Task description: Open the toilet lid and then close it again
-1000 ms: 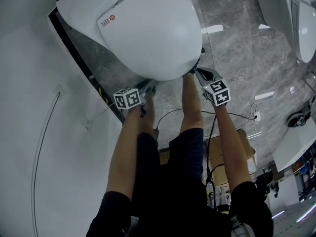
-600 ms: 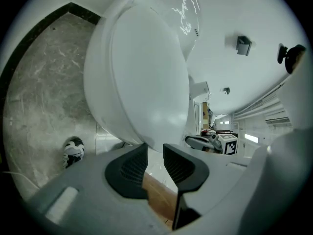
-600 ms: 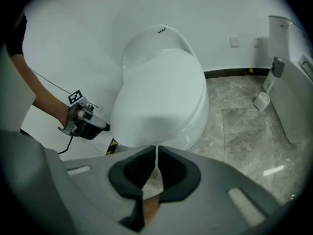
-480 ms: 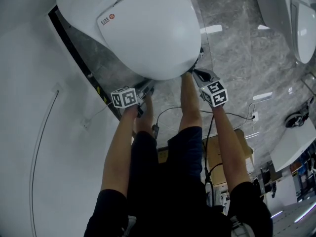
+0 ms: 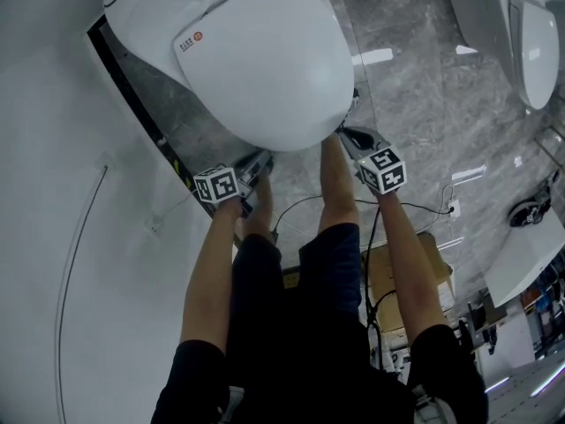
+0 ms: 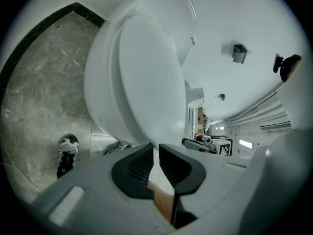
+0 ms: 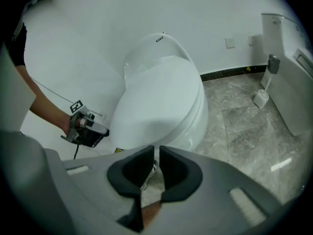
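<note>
The white toilet lid point(image 5: 265, 69) lies down over the bowl, seen from above in the head view. My left gripper point(image 5: 263, 157) is at the lid's front left rim. In the left gripper view the lid point(image 6: 151, 82) runs down into the narrow slit of the closing left gripper point(image 6: 156, 153), and the pads pinch its edge. My right gripper point(image 5: 346, 131) is at the front right rim. In the right gripper view the lid point(image 7: 161, 102) ends just above the right gripper point(image 7: 157, 153), whose jaws are nearly together with only floor showing through.
A white wall point(image 5: 53, 237) with a black skirting strip runs along the left. A second white fixture point(image 5: 530, 42) stands at the top right on the grey marble floor. Cables and a cardboard box point(image 5: 415, 281) lie behind the person's legs. A shoe point(image 6: 66, 153) rests beside the bowl.
My left gripper has risen towards the lid's front left rim. The right gripper has stayed at the front right rim.
</note>
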{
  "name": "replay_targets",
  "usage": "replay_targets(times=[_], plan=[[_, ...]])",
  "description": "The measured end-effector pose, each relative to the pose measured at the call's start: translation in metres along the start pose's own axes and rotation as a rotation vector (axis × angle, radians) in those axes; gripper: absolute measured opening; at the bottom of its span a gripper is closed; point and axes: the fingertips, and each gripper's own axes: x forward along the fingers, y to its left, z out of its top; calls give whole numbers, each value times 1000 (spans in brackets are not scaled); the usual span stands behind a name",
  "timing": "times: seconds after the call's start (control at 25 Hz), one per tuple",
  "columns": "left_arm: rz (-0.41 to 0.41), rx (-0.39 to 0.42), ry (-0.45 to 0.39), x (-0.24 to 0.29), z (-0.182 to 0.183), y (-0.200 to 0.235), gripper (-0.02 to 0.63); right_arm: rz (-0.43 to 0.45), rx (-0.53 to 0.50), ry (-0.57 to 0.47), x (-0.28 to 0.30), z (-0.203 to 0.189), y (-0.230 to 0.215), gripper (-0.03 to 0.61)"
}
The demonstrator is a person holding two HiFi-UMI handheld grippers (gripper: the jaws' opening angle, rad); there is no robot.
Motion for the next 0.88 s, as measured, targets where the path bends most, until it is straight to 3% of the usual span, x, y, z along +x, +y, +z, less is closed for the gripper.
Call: replay_targets(times=[0.12, 0.36, 0.64, 0.88], plan=[[-24, -8, -5, -4, 1, -10, 31, 59, 105, -54, -5, 8, 5, 113], [-58, -22, -12, -15, 1, -17, 31, 197, 326, -185, -15, 33, 19, 183], [-91, -10, -5, -19, 4, -30, 23, 288, 539, -288, -17, 49, 20, 181], [-152, 7, 8, -34, 8, -50, 25, 293, 604, -349, -33, 62, 31, 95]])
